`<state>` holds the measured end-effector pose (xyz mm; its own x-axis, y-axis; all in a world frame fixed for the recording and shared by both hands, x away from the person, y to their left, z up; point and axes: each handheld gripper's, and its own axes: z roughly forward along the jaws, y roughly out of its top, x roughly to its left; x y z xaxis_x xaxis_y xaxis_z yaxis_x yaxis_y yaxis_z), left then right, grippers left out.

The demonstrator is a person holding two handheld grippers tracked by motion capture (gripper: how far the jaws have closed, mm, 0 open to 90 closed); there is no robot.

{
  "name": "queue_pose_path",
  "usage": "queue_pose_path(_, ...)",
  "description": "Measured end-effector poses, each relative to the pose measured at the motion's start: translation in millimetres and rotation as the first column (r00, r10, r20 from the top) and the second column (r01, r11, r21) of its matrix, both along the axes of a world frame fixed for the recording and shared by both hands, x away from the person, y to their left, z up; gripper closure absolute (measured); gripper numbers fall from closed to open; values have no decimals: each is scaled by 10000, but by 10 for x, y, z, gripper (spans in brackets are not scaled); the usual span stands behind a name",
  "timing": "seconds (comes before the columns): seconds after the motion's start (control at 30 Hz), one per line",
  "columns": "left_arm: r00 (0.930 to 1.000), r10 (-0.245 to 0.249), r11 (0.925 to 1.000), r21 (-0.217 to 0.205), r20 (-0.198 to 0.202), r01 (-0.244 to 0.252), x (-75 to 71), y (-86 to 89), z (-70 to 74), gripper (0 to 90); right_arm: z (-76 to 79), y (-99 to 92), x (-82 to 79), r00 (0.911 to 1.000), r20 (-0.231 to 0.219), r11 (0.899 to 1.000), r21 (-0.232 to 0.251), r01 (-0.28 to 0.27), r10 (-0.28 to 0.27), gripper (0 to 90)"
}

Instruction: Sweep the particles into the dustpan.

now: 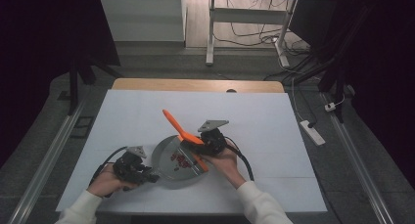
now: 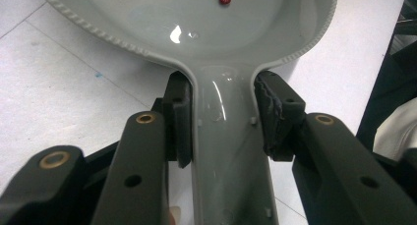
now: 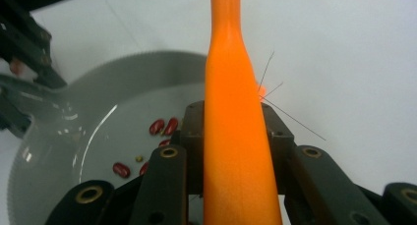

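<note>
- High view: left tool (image 1: 147,174) clamps the dustpan (image 1: 169,158) handle near the tabletop (image 1: 254,116) front edge.
- Right tool (image 1: 203,146) grips the orange brush (image 1: 183,133), tilted over the pan.
- Beans (image 1: 181,160) already lie inside; emptying them likely remains.

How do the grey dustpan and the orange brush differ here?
The grey dustpan lies flat on the table; the orange brush is tilted, handle rising up and away. The dustpan has red beans in it; the brush carries none. The left claw clamps the dustpan's handle, the right claw the brush's. Both are held.
</note>
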<state>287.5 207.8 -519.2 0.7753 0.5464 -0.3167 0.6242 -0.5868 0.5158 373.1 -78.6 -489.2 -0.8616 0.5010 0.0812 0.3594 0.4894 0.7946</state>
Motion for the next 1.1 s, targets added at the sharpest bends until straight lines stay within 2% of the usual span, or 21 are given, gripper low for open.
queue_pose_path(0.03,10000,-6,10000,4,-4,6,1,0,0,609,43,-63,21,9996,144,9997,92,226,-228,693)
queue_pose_path(0.23,10000,8,10000,-2,-8,-8,0,0,1,609,108,-243,86,9963,231,9964,221,821,-826,693)
queue_pose_path(0.43,10000,3,10000,-7,-12,-3,0,1,-2,609,101,-399,109,9897,462,9905,-175,1361,-1352,693)
queue_pose_path(0.63,10000,-12,10000,25,-31,12,4,1,-3,609,-19,-507,154,9830,284,9813,-606,1829,-1815,693)
queue_pose_path(0.77,10000,-3,10000,29,-25,3,3,0,-3,610,-96,-473,144,9855,195,9811,-929,1697,-1686,693)
queue_pose_path(0.87,10000,-3,10000,24,-24,3,3,1,-2,609,-115,-429,111,9895,-141,9871,-737,1421,-1435,693)
queue_pose_path(0.97,10000,-10,10000,25,-17,10,3,0,-3,610,-120,-358,46,9927,-86,9892,-857,1190,-1202,692)
queue_pose_path(1.1,10000,-10,10000,26,-9,10,1,-2,-2,609,-132,-319,-3,9929,-175,9906,-732,1158,-1174,690)
